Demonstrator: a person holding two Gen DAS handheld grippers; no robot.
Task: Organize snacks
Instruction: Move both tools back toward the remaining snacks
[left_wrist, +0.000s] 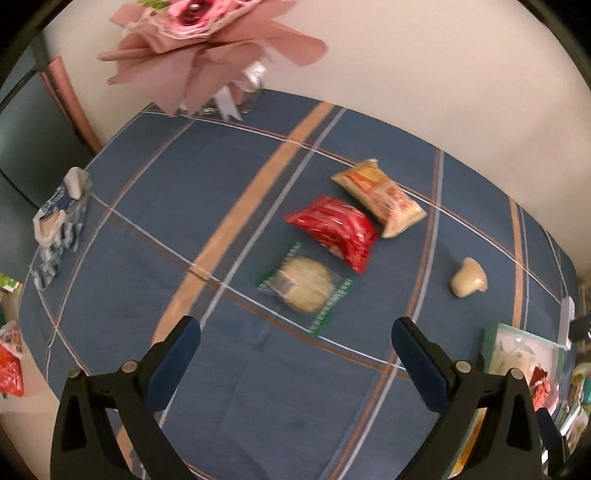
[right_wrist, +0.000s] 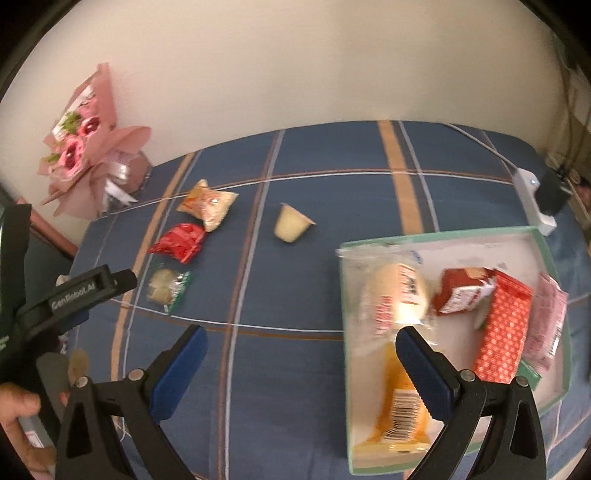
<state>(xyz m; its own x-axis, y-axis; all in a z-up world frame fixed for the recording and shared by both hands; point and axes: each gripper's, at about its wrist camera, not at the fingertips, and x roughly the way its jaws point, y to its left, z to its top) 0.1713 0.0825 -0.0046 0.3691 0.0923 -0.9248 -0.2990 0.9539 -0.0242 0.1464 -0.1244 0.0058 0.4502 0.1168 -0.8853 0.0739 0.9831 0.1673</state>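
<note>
Blue plaid cloth (left_wrist: 155, 229) with tan and white stripes covers the bench, which stands against a cream wall.

Left wrist view: the left tool (left_wrist: 295, 354) hangs above the near part of the cloth, its blue-padded fingers spread wide with nothing between them. Just beyond lies a clear green-edged cookie packet (left_wrist: 304, 286); a red packet (left_wrist: 334, 230) sits behind it and an orange-and-cream packet (left_wrist: 378, 195) farther still — the three form a diagonal row, close together. A jelly cup (left_wrist: 468, 277) lies on its side to the right, well apart. A blue-and-white pack (left_wrist: 59, 221) rests at the left edge, a pink bouquet (left_wrist: 207, 44) at the far left corner, and a green-rimmed tray (left_wrist: 524, 350) at the near right.

Right wrist view: the right tool (right_wrist: 301, 365) is likewise spread wide and empty, hovering beside the tray's (right_wrist: 546, 243) left rim. Inside the tray lie a wrapped bun (right_wrist: 397, 295), an orange packet (right_wrist: 400, 413), a red carton (right_wrist: 461, 291), a red dotted box (right_wrist: 504, 328) and a pink packet (right_wrist: 546, 321). A hand (right_wrist: 18, 413) shows at the near left.
</note>
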